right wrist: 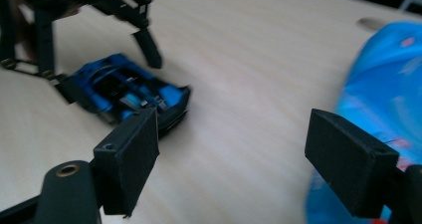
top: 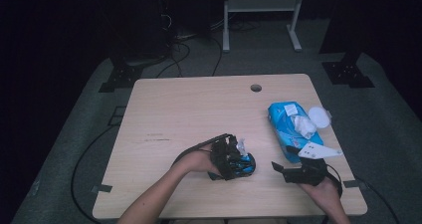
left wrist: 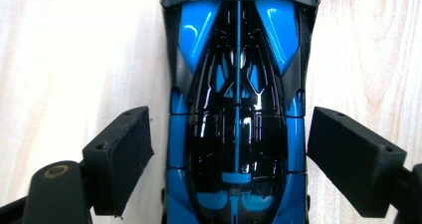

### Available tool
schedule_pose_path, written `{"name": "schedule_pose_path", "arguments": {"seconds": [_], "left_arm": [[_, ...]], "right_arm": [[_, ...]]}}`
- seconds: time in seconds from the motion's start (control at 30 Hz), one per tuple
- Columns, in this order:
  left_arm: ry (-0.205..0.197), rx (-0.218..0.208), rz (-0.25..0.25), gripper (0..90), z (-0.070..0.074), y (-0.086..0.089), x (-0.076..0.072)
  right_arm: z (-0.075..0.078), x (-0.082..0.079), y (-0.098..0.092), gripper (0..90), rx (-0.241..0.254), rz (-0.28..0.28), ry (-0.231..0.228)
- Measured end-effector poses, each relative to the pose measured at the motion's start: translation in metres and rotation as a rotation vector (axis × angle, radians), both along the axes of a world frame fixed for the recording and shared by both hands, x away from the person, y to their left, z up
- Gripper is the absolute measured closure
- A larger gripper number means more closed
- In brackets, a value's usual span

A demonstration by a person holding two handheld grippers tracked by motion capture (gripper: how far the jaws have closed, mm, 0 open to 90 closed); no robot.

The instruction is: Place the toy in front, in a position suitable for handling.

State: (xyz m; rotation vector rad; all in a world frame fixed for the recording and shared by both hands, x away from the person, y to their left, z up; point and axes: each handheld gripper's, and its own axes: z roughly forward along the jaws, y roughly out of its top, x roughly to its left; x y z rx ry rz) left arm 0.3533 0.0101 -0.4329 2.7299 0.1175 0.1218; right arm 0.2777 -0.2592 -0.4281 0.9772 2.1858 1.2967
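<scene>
Left gripper view, left tool spread astride blue car on bench, pads clear, right tool spread, empty.

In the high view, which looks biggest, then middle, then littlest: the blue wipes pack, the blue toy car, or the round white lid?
1. Blue wipes pack, clearly the biggest.
2. Blue toy car, though the left gripper covers part of it, so its full size is unsure.
3. Round white lid, which looks about as big as the part of the car that shows.

left gripper points straight down near the table's near middle, its black jaws spread wide, pads clear; right gripper lies level at the near right, aimed left, jaws wide apart, gripping nothing
</scene>
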Motion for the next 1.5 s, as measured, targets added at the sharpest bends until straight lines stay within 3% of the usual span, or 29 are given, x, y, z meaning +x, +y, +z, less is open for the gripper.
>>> {"name": "schedule_pose_path", "arguments": {"seconds": [0.2, 0.43, 0.47, 0.9, 0.93, 1.1, 1.2, 1.23, 1.5], "left_arm": [[-0.029, -0.074, 0.013, 16.2, 0.009, 0.010, -0.003], [-0.048, -0.133, 0.037, 15.1, 0.013, 0.021, -0.006], [-0.049, -0.152, 0.043, 14.8, 0.013, 0.025, -0.007], [-0.094, -0.259, 0.092, 12.3, 0.017, 0.051, -0.013], [-0.093, -0.289, 0.104, 12.3, 0.016, 0.056, -0.015], [-0.102, -0.327, 0.128, 11.9, 0.014, 0.068, -0.017], [-0.105, -0.342, 0.137, 11.8, 0.014, 0.073, -0.018], [-0.113, -0.364, 0.148, 11.7, 0.013, 0.079, -0.020], [-0.131, -0.392, 0.174, 11.3, 0.010, 0.090, -0.025]], "right_arm": [[0.020, 0.012, -0.019, 20.4, -0.005, -0.088, -0.065], [0.035, 0.030, -0.031, 20.7, -0.059, -0.149, -0.084], [0.037, 0.038, -0.036, 20.8, -0.073, -0.161, -0.086], [0.036, 0.077, -0.048, 22.9, -0.161, -0.235, -0.014], [0.034, 0.081, -0.049, 24.4, -0.169, -0.251, -0.002], [0.026, 0.090, -0.050, 31.1, -0.180, -0.265, 0.032], [0.022, 0.093, -0.051, 38.9, -0.180, -0.264, 0.055], [0.021, 0.094, -0.051, 41.8, -0.184, -0.266, 0.061], [0.014, 0.094, -0.051, 56.8, -0.227, -0.288, 0.068]]}}
